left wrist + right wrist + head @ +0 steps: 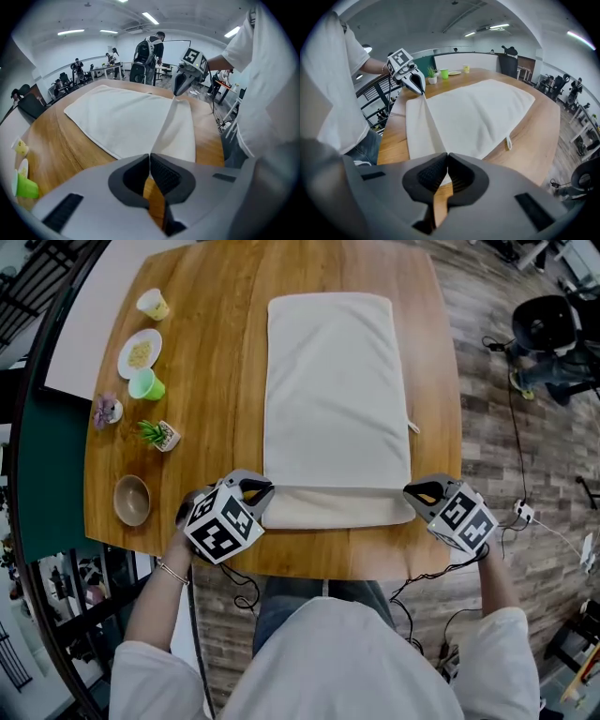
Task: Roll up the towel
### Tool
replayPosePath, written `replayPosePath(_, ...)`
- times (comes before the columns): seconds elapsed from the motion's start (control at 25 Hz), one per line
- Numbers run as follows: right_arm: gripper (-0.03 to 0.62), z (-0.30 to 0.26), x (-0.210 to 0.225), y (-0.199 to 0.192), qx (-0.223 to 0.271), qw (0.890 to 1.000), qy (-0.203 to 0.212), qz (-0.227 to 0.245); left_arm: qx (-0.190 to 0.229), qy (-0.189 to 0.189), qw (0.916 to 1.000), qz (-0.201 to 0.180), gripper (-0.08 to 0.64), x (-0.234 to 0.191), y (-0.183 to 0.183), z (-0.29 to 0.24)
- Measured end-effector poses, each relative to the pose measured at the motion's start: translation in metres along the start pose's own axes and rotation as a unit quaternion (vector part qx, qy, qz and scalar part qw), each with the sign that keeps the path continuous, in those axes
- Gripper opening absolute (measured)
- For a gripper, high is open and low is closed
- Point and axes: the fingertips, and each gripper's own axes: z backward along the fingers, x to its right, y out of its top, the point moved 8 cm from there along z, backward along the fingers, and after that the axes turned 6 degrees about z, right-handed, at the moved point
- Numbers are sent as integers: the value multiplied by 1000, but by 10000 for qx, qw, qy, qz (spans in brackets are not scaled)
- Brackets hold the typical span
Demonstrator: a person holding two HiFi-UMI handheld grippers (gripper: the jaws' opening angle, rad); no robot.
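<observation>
A cream towel (336, 399) lies flat and lengthwise on the round wooden table (220, 343). Its near end is folded over into a narrow band (337, 508) along the front edge. My left gripper (262, 491) is shut on the band's left end and my right gripper (411, 490) is shut on its right end. In the left gripper view the shut jaws (149, 154) pinch the cloth, and a raised crease runs from them across to the right gripper (180, 85). The right gripper view shows the same crease running from its shut jaws (446, 154) to the left gripper (416, 82).
Down the table's left side stand a yellow cup (153, 304), a plate (140, 352), a green cup (146, 384), two small potted plants (159, 434) and a wooden bowl (131, 499). A loop tag (412, 426) sticks out at the towel's right edge. A black chair (548, 329) stands on the floor at right.
</observation>
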Motion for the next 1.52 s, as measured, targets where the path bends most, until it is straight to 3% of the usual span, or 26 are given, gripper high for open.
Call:
replayPosePath(0.4, 9, -17, 9, -1, -125, 9990, -416, -124, -8, 245, 9995, 179, 24, -12, -7, -23)
replayPosePath(0.72, 152, -3, 14, -7, 131, 9948, -949, -337, 196, 431, 9978, 472, 126, -18, -14, -8)
replayPosePath(0.84, 156, 14, 9, -10, 253, 9924, -1148, -358, 399, 590, 9957, 591, 185, -18, -17, 4)
replayPosePath(1.12, 156, 31, -30, -7, 292, 9963, -783, 197, 1016, 973, 9844, 1059, 202, -16, -12, 42)
replayPosePath(1.2, 155, 27, -41, -6, 193, 9972, -551, 465, 936, 821, 9883, 881, 183, -5, -10, 48)
replayPosePath(1.32, 155, 18, -55, -9, -103, 9949, -200, 979, 491, 319, 9983, 36, 166, 36, -13, 47)
replayPosePath(1.4, 149, 12, -61, -10, -189, 9917, -45, 1268, 224, -49, 9990, -389, 166, 65, -18, 40)
replayPosePath(1.52, 134, 5, -66, -12, -265, 9874, 69, 1558, -56, -331, 9971, -677, 166, 92, -28, 24)
